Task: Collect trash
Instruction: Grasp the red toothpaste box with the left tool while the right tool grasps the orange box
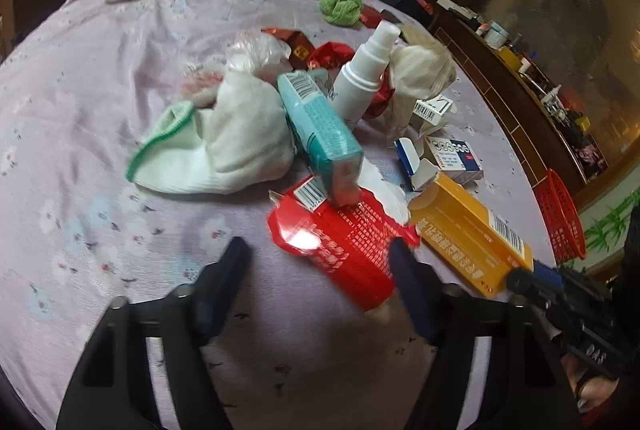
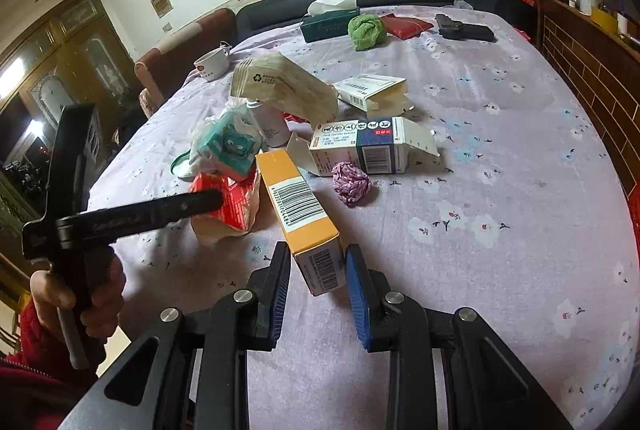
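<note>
1. Right gripper [image 2: 316, 284]: jaws part way apart, straddling the near end of the yellow box [image 2: 298, 204]. Blue pads [image 2: 357, 294] sit just beside the box's sides; can't tell if they touch, so grip not confirmed.
2. Yellow box lies flat on the lilac floral cloth [image 2: 500, 158], barcode up, long axis pointing away from the gripper.
3. Left gripper [image 1: 320, 262]: jaws wide apart, holding nothing, low over the cloth. Right finger [image 1: 412, 294] overlaps the near corner of the red packet [image 1: 340, 242]; left finger is over bare cloth.
4. Red packet lies flat, glossy, just left of the yellow box in the left wrist view.
5. Teal box [image 1: 320, 126] leans with its near end on the red packet's far edge.
6. White spray bottle [image 1: 366, 70] behind the teal box, tilted.
7. White cloth with green trim [image 1: 208, 146] left of the teal box, touching it.
8. Blue-and-white medicine box [image 2: 372, 146], flaps open, beyond the yellow box; crumpled purple wrapper [image 2: 351, 184] just in front of it.
9. Brown paper bag [image 2: 284, 90] over the bottle in the right wrist view.
10. Far end: green tissue box [image 2: 326, 24], green balled cloth [image 2: 366, 26], white cup [image 2: 212, 64].
11. Red basket [image 1: 560, 218] at the table's right edge.
12. Person's hand [image 2: 80, 294], red sleeve, grips the left tool's handle.
</note>
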Motion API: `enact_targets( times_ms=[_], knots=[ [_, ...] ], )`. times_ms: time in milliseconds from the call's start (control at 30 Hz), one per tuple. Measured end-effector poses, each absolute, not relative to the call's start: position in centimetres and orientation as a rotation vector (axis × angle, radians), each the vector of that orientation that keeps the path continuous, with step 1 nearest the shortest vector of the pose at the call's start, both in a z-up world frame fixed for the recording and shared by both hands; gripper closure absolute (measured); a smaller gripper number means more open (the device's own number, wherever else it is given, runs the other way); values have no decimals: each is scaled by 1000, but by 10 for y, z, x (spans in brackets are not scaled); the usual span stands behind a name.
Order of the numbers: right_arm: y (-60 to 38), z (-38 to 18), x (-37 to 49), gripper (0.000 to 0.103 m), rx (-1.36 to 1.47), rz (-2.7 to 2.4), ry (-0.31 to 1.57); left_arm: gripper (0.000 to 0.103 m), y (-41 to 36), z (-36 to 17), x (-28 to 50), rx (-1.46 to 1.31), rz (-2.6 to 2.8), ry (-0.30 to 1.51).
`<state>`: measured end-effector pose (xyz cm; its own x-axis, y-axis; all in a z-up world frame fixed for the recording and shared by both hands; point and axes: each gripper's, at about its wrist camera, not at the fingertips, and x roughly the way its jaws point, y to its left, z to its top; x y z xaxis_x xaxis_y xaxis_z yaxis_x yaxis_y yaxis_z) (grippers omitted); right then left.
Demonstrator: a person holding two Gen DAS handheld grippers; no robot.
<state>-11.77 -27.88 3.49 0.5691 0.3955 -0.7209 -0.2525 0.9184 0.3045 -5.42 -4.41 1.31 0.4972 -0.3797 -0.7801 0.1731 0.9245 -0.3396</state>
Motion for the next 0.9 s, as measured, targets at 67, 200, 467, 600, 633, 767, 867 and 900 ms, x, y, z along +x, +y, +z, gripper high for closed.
enact_targets(
  times_ms=[67, 200, 467, 600, 633, 767, 867, 900],
  knots=[
    [-278, 34, -118, 73, 168, 388, 891, 46, -49, 14, -53, -238, -328, 996],
    [-276, 31, -120, 71, 157, 398, 899, 65, -59, 14, -48, -194, -273, 987],
    [-262, 31, -117, 65, 49, 362, 891, 80, -57, 16, -62, -163, -301, 979],
    [-256, 30, -117, 66, 17, 345, 869, 80, -49, 16, -74, -156, -327, 977],
    [-256, 30, -117, 67, 20, 345, 867, 80, -46, 16, -76, -161, -333, 975],
    [-259, 34, -121, 71, 58, 380, 870, 80, -42, 20, -86, -160, -343, 947],
    [-263, 41, -128, 71, 71, 385, 850, 80, -43, 26, -93, -145, -352, 919],
    [-264, 43, -130, 72, 74, 384, 845, 80, -43, 29, -95, -141, -355, 909]
  ],
)
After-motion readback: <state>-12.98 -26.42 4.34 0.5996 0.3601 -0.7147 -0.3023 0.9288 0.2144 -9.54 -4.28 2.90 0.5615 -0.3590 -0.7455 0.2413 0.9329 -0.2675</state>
